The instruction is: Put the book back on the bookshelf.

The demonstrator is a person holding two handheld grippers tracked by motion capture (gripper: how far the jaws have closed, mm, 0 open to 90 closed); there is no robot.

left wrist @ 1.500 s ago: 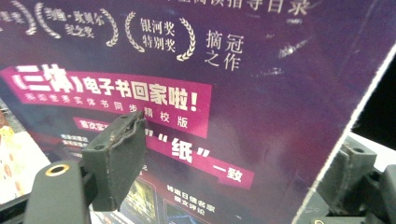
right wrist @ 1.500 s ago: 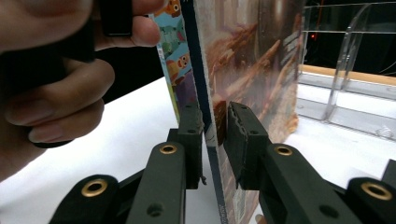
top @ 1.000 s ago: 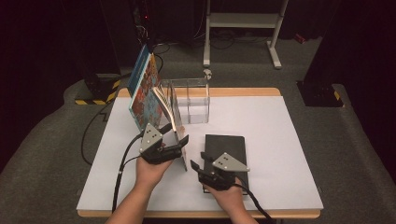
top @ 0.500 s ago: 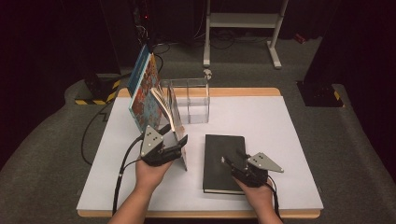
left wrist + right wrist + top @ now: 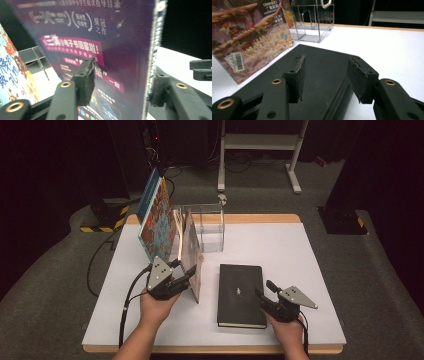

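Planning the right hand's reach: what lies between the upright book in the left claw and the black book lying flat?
Only a narrow bare strip of white table separates the upright book from the black book, as the high view shows.

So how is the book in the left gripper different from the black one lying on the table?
The illustrated book stands upright on its bottom edge, between the left gripper's jaws, which have just been closing; the black book lies flat. The illustrated book has a colourful printed cover; the black book is plain and dark. The right gripper is open over the black book's right edge. Both rest on the white table.
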